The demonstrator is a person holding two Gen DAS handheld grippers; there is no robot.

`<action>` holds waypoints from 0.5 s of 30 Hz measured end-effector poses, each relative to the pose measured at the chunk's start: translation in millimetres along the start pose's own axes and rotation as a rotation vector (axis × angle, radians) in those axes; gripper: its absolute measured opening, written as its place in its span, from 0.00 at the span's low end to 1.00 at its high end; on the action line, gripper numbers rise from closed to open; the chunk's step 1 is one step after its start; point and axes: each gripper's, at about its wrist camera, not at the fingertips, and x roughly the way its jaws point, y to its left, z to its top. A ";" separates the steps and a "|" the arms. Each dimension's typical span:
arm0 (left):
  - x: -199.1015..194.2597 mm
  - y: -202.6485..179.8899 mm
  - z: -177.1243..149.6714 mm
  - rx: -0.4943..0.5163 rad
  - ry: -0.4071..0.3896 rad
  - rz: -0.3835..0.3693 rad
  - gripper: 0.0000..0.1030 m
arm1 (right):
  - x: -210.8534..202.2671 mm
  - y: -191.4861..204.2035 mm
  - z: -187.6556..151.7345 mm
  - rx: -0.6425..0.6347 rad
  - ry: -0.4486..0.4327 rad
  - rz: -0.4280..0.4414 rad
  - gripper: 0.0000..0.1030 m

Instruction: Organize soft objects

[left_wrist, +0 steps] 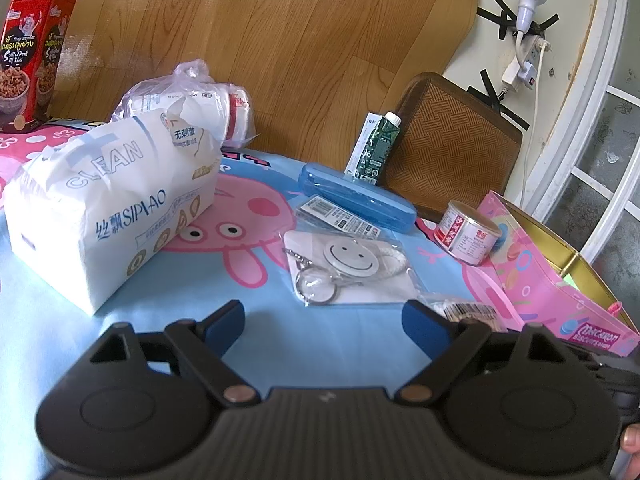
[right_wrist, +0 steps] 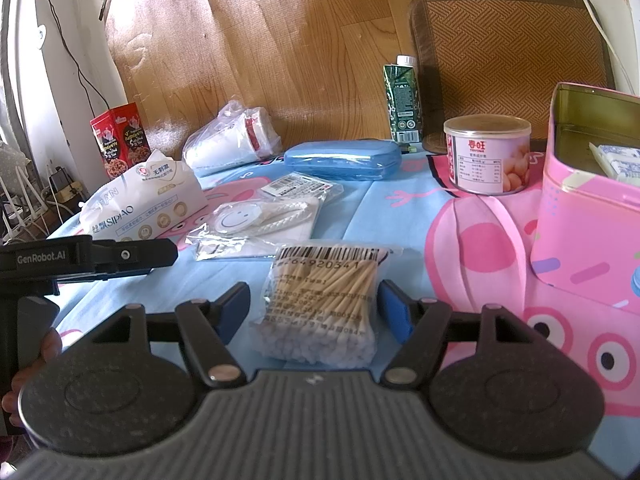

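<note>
Pink tin (right_wrist: pixel 580 240) right, keyring packet (right_wrist: pixel 256 220) beyond. Cotton-swab bag (right_wrist: pixel 320 312), clear, barcoded, between spread right tongs (right_wrist: pixel 316 312), unpinched; left tongs (left_wrist: pixel 324 328) spread, empty.

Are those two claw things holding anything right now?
Nothing is held. The right gripper stands open around the bag of cotton swabs, its pads not pressing it. The left gripper is open over bare cloth.

A cartoon-pig cloth (left_wrist: pixel 328 344) is spread as the surface. A cotton-swab bag (right_wrist: pixel 320 312) is seen between the right claw's (right_wrist: pixel 316 312) fingers, a pink tin (right_wrist: pixel 584 232) to its right, a tissue pack (left_wrist: pixel 108 216) left of the left claw (left_wrist: pixel 324 324).
</note>
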 end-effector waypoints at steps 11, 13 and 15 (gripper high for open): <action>-0.5 0.8 0.3 0.000 0.000 -0.002 0.86 | -0.3 -0.3 -0.1 -0.001 0.000 0.000 0.70; -0.7 0.3 0.4 0.000 0.000 -0.002 0.86 | 0.0 -0.3 -0.1 -0.001 0.000 0.000 0.70; -0.8 0.4 0.3 0.000 0.000 -0.002 0.86 | 0.0 -0.2 0.0 -0.002 0.001 -0.001 0.70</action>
